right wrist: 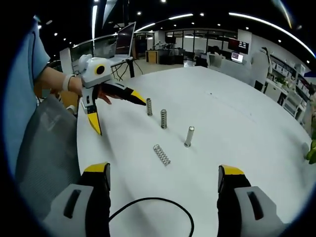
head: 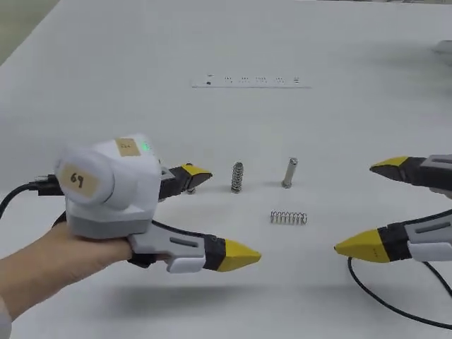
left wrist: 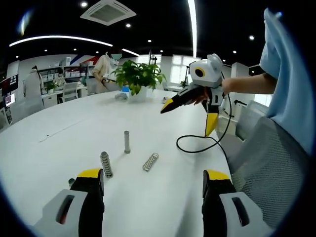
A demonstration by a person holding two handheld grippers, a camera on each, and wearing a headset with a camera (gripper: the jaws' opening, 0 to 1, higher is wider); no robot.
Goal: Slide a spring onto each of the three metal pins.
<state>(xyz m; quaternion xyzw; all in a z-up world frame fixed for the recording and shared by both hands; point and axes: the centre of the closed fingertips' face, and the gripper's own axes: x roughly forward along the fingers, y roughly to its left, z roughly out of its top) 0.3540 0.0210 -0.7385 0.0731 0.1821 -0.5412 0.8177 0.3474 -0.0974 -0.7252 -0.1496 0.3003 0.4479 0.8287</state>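
1. The left gripper (head: 222, 212), held in a hand (head: 63, 261), hangs over the desk (head: 141, 56), jaws spread wide with nothing between them.
2. The right gripper (head: 361, 206) faces it with its jaws likewise apart; its body is cut off at the frame.
3. Between them, well in from the desk's edges, a loose spring (head: 289, 218) lies flat near a bare pin (head: 289, 172).
4. A sprung pin (head: 237, 177) stands beside that.
5. A third pin (right wrist: 149, 106), also carrying a spring, sits mostly hidden behind the left gripper's far jaw in the head view.

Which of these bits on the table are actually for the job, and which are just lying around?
For the job: loose spring; bare pin; sprung middle pin; sprung end pin.
Just lying about: printed strip; potted plant.
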